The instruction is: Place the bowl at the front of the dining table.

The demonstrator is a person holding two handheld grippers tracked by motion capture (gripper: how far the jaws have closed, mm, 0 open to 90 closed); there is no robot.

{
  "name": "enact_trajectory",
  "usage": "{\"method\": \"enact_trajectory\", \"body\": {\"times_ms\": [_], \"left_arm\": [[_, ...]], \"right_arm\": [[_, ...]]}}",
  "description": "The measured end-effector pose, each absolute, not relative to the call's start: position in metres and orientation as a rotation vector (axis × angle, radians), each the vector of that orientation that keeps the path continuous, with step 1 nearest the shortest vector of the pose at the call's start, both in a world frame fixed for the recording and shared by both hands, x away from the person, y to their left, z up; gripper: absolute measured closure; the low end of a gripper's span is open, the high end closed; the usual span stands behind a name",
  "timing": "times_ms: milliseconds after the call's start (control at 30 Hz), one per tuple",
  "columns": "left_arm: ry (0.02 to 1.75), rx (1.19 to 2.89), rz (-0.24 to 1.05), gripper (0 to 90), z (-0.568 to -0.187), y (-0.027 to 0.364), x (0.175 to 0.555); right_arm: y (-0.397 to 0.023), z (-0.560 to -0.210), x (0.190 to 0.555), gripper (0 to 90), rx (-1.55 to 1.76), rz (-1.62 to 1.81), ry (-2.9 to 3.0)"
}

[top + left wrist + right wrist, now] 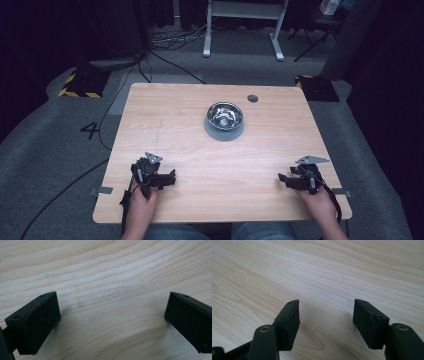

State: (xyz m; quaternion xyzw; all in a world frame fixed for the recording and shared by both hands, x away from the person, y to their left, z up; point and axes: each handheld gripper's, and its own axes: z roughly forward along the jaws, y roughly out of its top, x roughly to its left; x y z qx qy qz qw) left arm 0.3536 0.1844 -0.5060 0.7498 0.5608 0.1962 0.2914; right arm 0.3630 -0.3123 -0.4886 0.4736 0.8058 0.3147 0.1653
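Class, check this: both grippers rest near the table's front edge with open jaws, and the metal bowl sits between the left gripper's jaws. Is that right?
Not quite. The metal bowl sits far off on its grey mat; the left gripper has only bare table between its jaws, as the left gripper view shows. The right gripper is open too.

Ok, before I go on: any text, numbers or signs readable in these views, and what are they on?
"4": dark figure on the grey floor left of the table.
Box at the top right: print too blurred to read.
Yellow-black hazard stripes on floor plates: no words.
Metal bowl: no readable marking.
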Motion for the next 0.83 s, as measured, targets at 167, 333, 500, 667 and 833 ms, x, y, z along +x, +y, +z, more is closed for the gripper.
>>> {"method": "enact_trajectory", "body": {"times_ms": [167,333,500,667,833], "left_arm": [[1.495,1.999,0.523,0.2,-0.506,0.184,0.354],[1.495,1.998,0.522,0.3,-0.506,0.184,0.354],[1.495,1.998,0.522,0.2,-0.506,0.184,0.354],[1.495,1.998,0.522,0.2,-0.506,0.184,0.354],[1.495,1.998,0.523,0.2,-0.506,0.184,0.354]], "right_arm": [[-0.31,-0.493,0.361,37.7,1.318,0.915,2.277],[-0.308,-0.497,0.36,35.7,1.286,0.925,2.246],[-0.309,-0.503,0.358,26.9,1.26,0.974,2.207],[-0.306,-0.505,0.36,16.4,1.242,0.977,2.233],[-0.306,-0.505,0.36,15.0,1.246,0.971,2.233]]}}
